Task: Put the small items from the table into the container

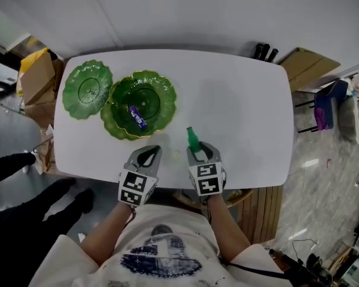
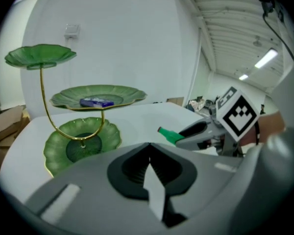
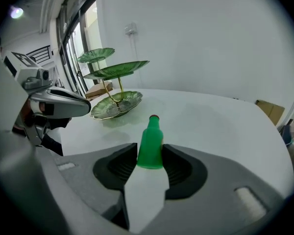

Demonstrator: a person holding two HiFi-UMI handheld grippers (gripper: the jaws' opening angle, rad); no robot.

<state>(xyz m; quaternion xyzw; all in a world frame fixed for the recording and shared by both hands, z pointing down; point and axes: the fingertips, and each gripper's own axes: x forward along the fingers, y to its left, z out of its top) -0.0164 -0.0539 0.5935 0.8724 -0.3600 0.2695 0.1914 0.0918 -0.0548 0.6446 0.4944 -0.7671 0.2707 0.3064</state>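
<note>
A three-tier green leaf-dish stand (image 1: 145, 84) with a gold stem is at the table's left, also in the left gripper view (image 2: 83, 146) and the right gripper view (image 3: 116, 106). A purple packet (image 1: 137, 117) lies on its middle dish (image 2: 95, 102). My right gripper (image 1: 198, 151) is shut on a small green bottle (image 1: 193, 139), held upright between the pads (image 3: 150, 143) just above the table's near edge. My left gripper (image 1: 148, 154) is beside it, jaws shut and empty (image 2: 149, 153). A tiny pale speck (image 1: 176, 155) lies between the two grippers.
The white table (image 1: 245, 100) has rounded corners. Cardboard boxes (image 1: 39, 76) stand off its left end and a chair with a bag (image 1: 324, 106) off its right. A dark-clothed person's leg and shoe (image 1: 24, 160) are at the left.
</note>
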